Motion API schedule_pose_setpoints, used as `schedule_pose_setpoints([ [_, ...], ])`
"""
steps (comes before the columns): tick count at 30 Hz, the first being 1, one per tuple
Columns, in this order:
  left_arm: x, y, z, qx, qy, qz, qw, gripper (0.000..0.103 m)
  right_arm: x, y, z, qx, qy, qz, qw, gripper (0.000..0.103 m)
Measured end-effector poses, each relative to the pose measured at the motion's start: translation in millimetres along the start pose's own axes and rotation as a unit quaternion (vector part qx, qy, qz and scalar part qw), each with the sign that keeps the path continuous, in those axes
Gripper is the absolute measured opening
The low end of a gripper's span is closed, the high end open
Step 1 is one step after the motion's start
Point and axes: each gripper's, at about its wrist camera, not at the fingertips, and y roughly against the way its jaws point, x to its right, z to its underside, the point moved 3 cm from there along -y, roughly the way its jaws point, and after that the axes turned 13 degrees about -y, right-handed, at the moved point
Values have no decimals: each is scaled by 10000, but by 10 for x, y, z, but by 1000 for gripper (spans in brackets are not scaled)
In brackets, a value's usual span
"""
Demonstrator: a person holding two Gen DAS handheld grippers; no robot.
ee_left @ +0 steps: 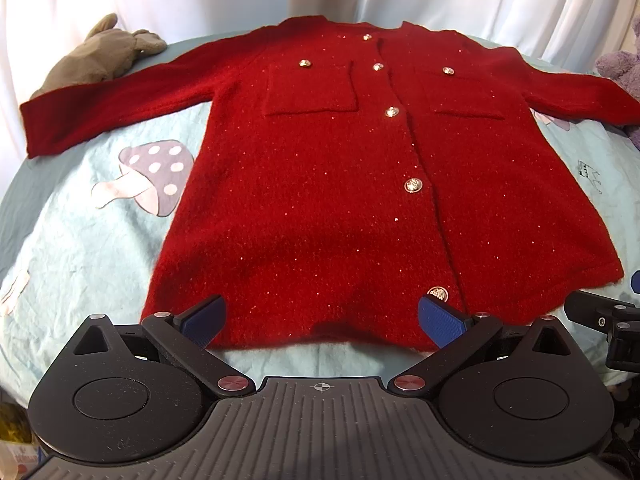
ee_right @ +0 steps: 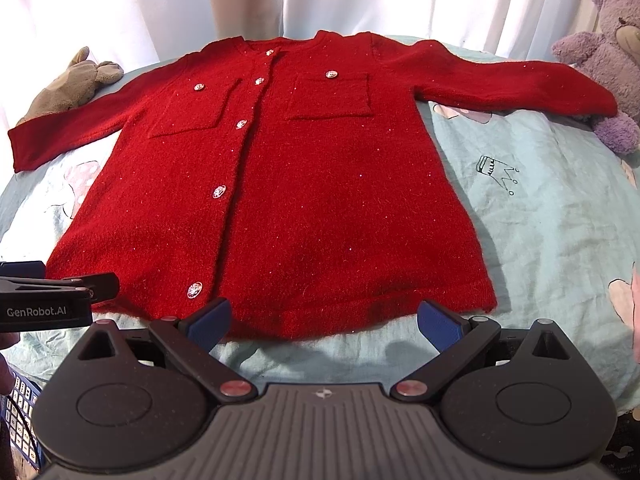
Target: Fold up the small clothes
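A small red knitted cardigan (ee_left: 320,184) with silver buttons and two chest pockets lies flat, front up, on a pale blue sheet, sleeves spread to both sides and hem toward me. My left gripper (ee_left: 322,322) stands open just above the hem's left part, blue pads wide apart, nothing held. In the right wrist view the same cardigan (ee_right: 288,200) fills the middle. My right gripper (ee_right: 324,322) is open over the hem's right part, empty. The left gripper's body (ee_right: 52,296) shows at the left edge there.
The pale blue sheet (ee_left: 80,248) carries mushroom and crown prints. A grey plush toy (ee_left: 100,56) lies by the left sleeve at the back. A purple teddy bear (ee_right: 604,60) sits by the right sleeve end. White curtains hang behind.
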Motion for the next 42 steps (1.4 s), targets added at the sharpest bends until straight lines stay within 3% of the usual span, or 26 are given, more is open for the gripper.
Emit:
schedule_pose_setpoints([
  [42, 26, -138, -113, -171, 98, 37, 9998, 103, 68, -76, -54, -109, -72, -163, 9998, 99],
])
